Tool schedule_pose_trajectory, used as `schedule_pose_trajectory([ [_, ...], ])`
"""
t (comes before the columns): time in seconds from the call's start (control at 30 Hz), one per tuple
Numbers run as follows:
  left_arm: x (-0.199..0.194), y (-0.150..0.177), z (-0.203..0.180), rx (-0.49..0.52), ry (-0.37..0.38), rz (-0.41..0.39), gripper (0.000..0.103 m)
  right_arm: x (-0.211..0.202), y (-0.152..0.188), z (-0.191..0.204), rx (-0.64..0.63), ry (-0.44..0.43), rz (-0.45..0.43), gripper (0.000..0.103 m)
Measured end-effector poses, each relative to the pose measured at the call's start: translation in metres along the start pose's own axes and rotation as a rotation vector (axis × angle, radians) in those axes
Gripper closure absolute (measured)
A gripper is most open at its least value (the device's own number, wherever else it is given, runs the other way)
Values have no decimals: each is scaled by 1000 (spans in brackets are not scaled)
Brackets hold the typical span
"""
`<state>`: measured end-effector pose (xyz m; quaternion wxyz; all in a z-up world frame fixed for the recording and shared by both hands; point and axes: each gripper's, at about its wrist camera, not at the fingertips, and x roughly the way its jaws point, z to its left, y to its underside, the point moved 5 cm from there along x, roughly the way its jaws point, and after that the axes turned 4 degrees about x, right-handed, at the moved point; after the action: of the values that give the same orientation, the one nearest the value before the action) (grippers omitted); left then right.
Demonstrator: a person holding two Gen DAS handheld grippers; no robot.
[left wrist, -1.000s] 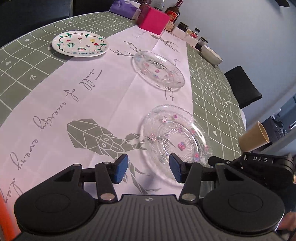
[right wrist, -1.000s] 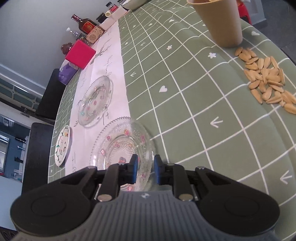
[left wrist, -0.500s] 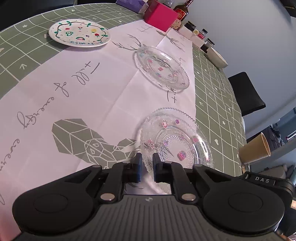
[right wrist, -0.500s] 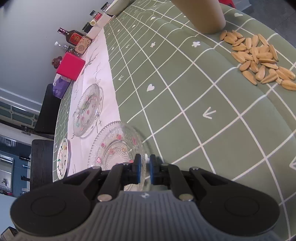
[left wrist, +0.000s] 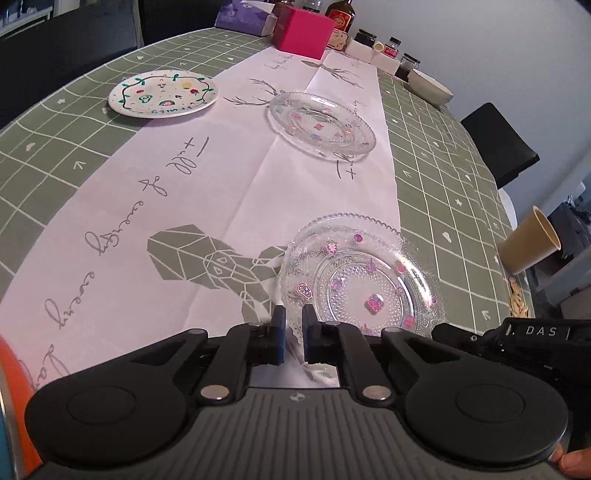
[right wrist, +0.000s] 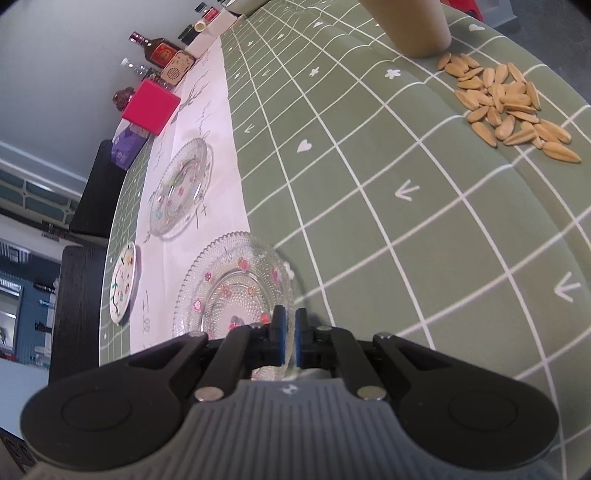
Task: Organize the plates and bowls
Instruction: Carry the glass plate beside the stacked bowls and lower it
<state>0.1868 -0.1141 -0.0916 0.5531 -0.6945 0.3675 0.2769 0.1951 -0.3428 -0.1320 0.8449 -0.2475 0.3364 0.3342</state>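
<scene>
A clear glass plate with small coloured flowers [left wrist: 362,280] lies near me, half on the white runner and half on the green cloth. My left gripper [left wrist: 293,326] is shut on its scalloped near rim. From the opposite side, my right gripper [right wrist: 289,326] is shut on the rim of the same glass plate [right wrist: 236,280]. A second, matching glass plate [left wrist: 321,123] sits farther up the runner. A white plate painted with fruit [left wrist: 164,94] rests at the far left. A white bowl [left wrist: 430,88] stands at the far right.
A paper cup [left wrist: 528,243] stands near the table's right edge beside a heap of seeds [right wrist: 509,107]. A pink box [left wrist: 304,29], a purple tissue pack, bottles and jars line the far end. Dark chairs stand around the green checked tablecloth [right wrist: 406,229].
The left jaws went from wide open to shut on the near plate's rim, and the right jaws closed the last bit on it too. Both views shifted slightly.
</scene>
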Motion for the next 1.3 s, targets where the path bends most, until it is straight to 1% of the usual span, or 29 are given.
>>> schedule_pose_trajectory([
  [0.13,-15,17,-4,64,-42,7,96,-12,18,-2,-65,14,16,101],
  [0.3,-36,38,4,88,-44,31,96,-28,47,-3,-142,35,34,100],
  [0.5,-59,62,16,140,-50,55,96,-43,84,-8,-171,20,87,99],
  [0.6,-67,71,18,176,-61,45,96,-49,99,-9,-183,9,111,99],
  [0.93,-88,95,26,285,-102,3,96,-61,136,-8,-243,0,125,98],
  [1.13,-96,107,28,307,-140,-32,96,-63,150,-7,-266,-13,146,96],
  [1.3,-101,111,33,299,-129,-33,96,-65,158,-6,-290,-12,151,95],
])
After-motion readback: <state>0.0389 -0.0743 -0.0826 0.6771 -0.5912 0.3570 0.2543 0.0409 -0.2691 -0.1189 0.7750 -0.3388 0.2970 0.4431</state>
